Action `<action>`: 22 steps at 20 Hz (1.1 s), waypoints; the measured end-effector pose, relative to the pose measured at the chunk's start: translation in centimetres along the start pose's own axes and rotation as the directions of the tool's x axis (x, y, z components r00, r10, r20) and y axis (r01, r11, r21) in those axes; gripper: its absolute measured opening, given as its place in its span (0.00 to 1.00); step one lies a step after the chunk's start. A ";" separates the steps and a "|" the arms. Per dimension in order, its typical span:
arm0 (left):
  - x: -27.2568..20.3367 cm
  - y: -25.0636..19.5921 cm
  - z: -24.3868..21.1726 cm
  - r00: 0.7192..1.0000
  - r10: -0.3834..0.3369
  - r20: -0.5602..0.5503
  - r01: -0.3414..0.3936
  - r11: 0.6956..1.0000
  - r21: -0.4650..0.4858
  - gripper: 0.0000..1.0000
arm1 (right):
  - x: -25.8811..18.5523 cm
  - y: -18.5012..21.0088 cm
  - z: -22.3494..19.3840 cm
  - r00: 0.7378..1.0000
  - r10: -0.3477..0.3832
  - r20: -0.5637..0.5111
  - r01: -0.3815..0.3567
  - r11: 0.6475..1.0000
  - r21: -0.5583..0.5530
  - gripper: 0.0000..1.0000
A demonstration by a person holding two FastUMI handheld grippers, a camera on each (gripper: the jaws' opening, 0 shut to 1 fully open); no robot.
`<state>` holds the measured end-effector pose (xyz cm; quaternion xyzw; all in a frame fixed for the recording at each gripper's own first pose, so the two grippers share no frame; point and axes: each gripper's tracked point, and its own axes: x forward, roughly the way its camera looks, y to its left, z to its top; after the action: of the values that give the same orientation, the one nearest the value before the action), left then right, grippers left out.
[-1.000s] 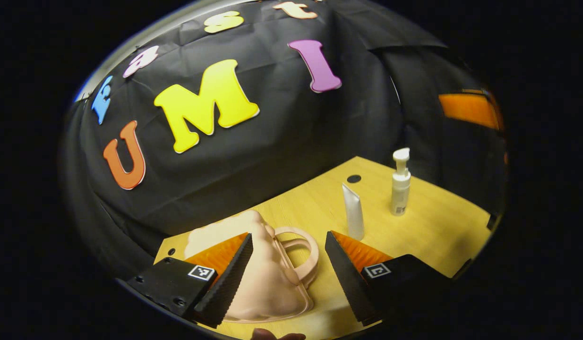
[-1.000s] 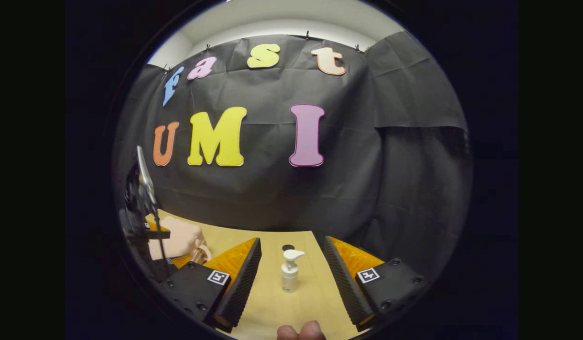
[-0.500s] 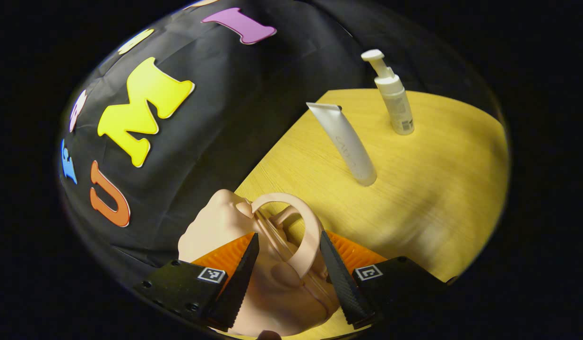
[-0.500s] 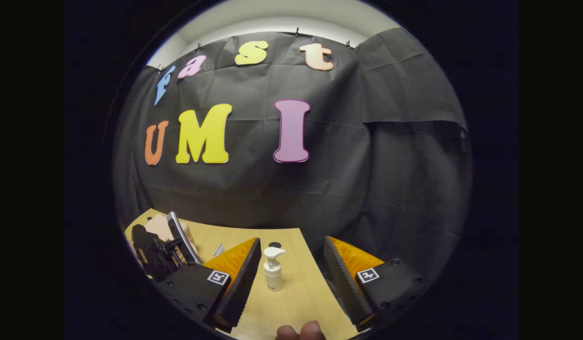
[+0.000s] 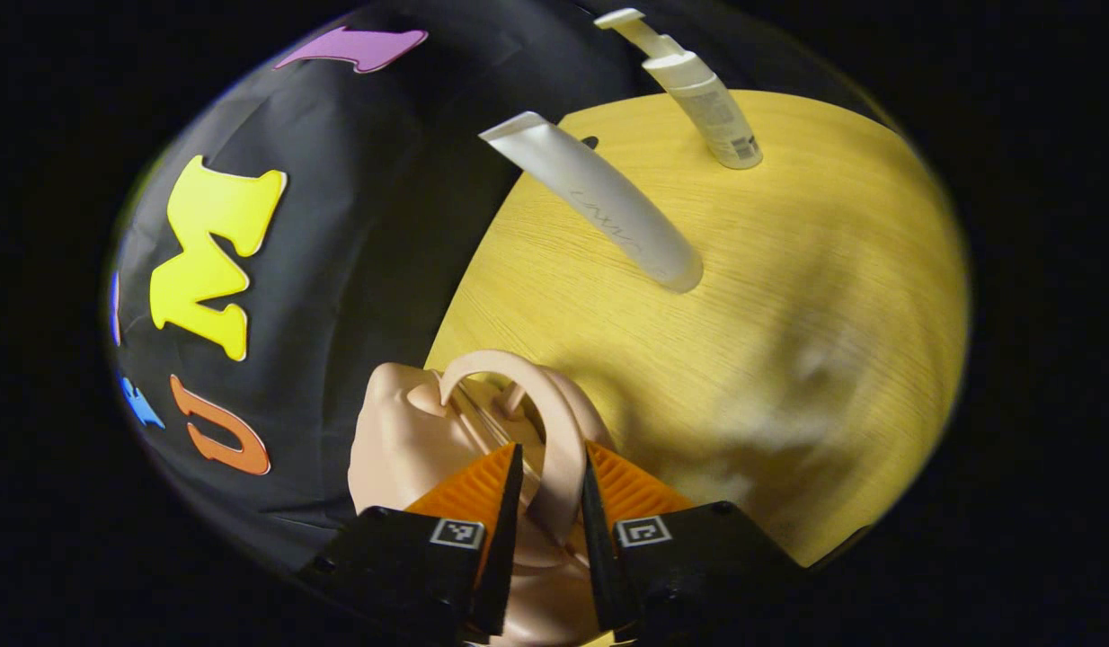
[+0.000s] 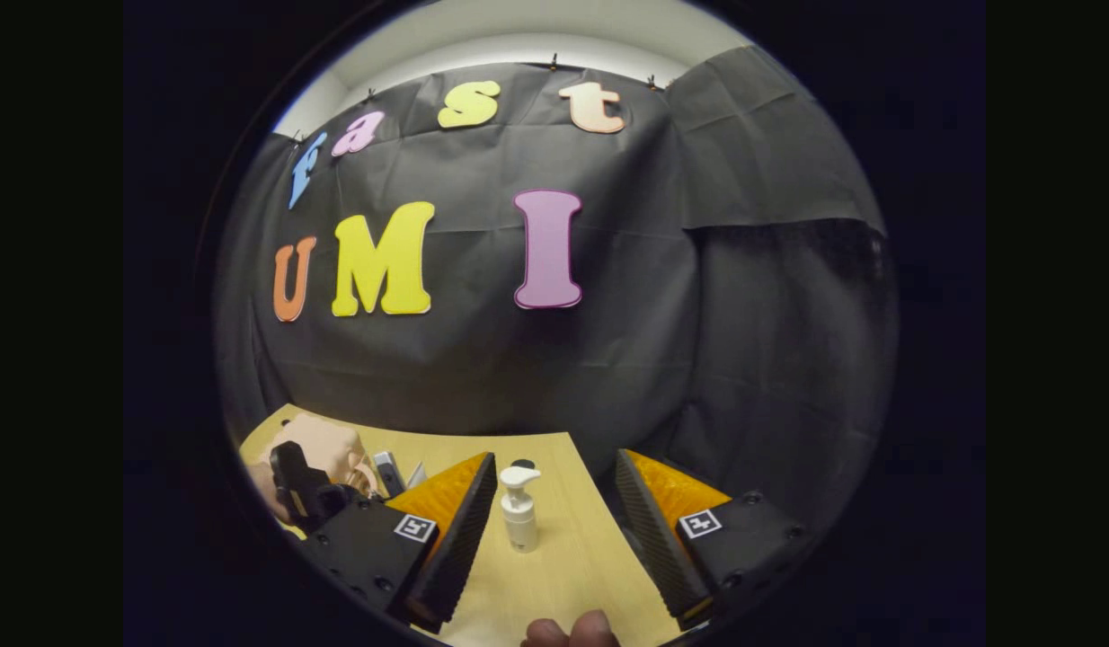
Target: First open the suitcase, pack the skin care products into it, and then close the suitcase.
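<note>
left gripper narrowed onto the arched handle of the pink suitcase, both fingers pressing its strap at 6 o'clock in the left gripper view; a second ago wide apart and short of the handle, half a second ago halfway closed round it. means handle grasp looks made, opening step just starting, lid apparently not yet lifted. camera also rolled and moved in since then: table now tipped up toward 3 o'clock. white tube standing near 12 o'clock beyond the handle, pump bottle farther out near 1 o'clock, both apart from the suitcase, both unpacked.

right gripper wide apart, holding nothing, hovering over the table, about as it was a second ago. pump bottle standing between its fingers but farther off, untouched, shifted slightly toward 7 o'clock versus the earliest frame. suitcase at 8 o'clock in the right gripper view with the left gripper and a hand on it, lower and closer to the case than before. fingertips of the holding hand at 6 o'clock.

next likely: lift or pull the handle to swing the case open; thin strap could slip.
</note>
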<state>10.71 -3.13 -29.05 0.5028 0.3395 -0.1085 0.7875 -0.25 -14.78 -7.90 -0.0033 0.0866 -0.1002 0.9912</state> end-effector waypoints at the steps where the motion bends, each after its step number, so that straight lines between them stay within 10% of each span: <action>1: 0.0 0.2 0.0 1.000 0.000 0.004 0.000 1.000 -0.004 0.31 | -0.4 0.5 0.4 1.000 0.010 0.015 -0.009 1.000 -0.012 0.79; 11: -6.5 7.0 0.6 0.971 0.131 0.201 -0.076 0.962 -0.260 0.11 | -2.2 1.6 1.9 0.998 -0.003 0.056 0.003 1.000 0.004 0.79; 15: -10.1 11.5 -0.9 0.944 0.179 0.279 0.000 0.842 -0.540 0.09 | -2.4 3.4 3.2 0.997 0.023 0.075 -0.023 1.000 0.005 0.79; 22: -13.9 23.4 -10.7 0.859 0.437 0.266 -0.070 0.615 -0.786 0.05 | -2.5 8.1 5.4 0.989 0.099 0.109 -0.096 0.995 -0.032 0.77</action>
<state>7.75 14.80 -6.11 0.1372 0.0926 0.0493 0.9850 -0.17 -6.37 -2.35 -0.0178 0.0330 -0.0504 0.9980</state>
